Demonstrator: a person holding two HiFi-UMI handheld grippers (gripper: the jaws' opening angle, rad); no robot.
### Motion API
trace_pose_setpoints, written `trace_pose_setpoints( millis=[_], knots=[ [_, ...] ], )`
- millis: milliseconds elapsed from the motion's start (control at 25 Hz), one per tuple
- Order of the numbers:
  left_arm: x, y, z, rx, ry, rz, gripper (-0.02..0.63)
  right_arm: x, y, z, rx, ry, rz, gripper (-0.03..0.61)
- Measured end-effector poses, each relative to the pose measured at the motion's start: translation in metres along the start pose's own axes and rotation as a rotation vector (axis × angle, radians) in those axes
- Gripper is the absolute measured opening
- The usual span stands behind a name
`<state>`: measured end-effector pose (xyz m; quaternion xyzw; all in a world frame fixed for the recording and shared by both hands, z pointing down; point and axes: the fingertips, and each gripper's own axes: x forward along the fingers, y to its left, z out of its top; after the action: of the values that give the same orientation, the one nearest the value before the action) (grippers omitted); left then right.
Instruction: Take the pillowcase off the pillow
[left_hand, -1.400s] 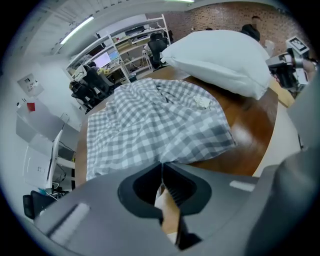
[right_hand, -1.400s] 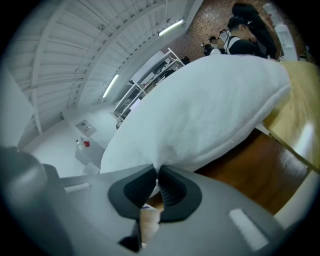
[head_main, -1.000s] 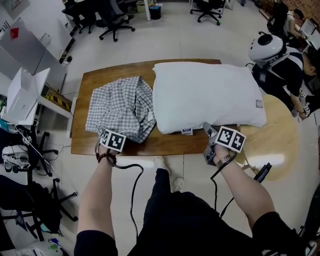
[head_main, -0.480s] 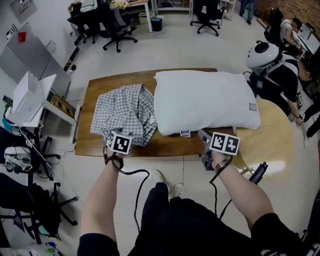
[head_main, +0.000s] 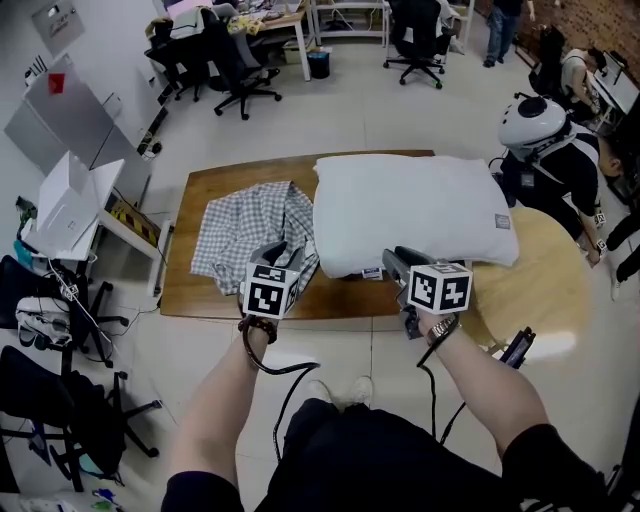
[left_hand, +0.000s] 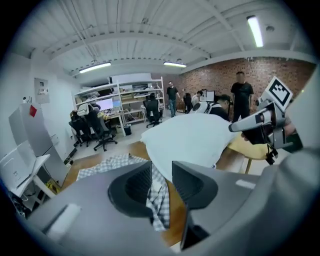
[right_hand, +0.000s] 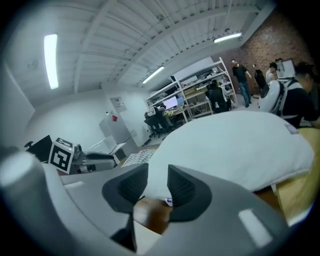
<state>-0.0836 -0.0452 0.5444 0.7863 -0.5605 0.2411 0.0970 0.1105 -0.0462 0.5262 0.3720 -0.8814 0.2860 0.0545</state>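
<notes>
Both grippers have lifted off the near table edge since the earlier frames and drawn toward the middle of the head view, the left one most. Table (head_main: 225, 178): brown wood, centre of frame, carrying both task items. Pillow (head_main: 410, 210): bare white, lying flat on the right half of the table, its right end overhanging toward a round table (head_main: 555, 290). Pillowcase (head_main: 250, 230): checked, empty, in a rumpled heap on the left half, its right edge touching the pillow's left side. Left gripper (left_hand: 161, 171): held above the near edge of the pillowcase. Its jaws have just been closing and now stand a narrow gap apart with nothing between them; the checked cloth seen through the gap lies lower down, on the table. Right gripper (right_hand: 157, 176): held before the pillow's near edge at lower centre. Its jaws are also a narrow gap apart, having closed a shade, and grip nothing; only pillow and bare wood show beyond them. Judgement: the stripping looks done, with the case fully off and set aside. The step in hand reads as pulling clear. The next move calls for little: keep both claws off the cloth, or at most smooth the heap.
</notes>
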Motion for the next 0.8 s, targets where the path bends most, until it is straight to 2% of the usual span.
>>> trace_pose_setpoints(
  millis=[240,560,800],
  knots=[
    [-0.02,-0.027,0.046,-0.01,-0.138,-0.041,0.099,-0.006,0.034,0.027,-0.129,-0.059,0.039,0.101],
    [-0.041,-0.041,0.076,-0.014,-0.244,-0.057,0.009,-0.009,0.072,0.045,-0.279,-0.117,0.069,0.008],
    [-0.064,-0.048,0.093,-0.016,-0.299,-0.081,0.005,-0.014,0.098,0.053,-0.337,-0.156,0.057,0.002]
  ],
)
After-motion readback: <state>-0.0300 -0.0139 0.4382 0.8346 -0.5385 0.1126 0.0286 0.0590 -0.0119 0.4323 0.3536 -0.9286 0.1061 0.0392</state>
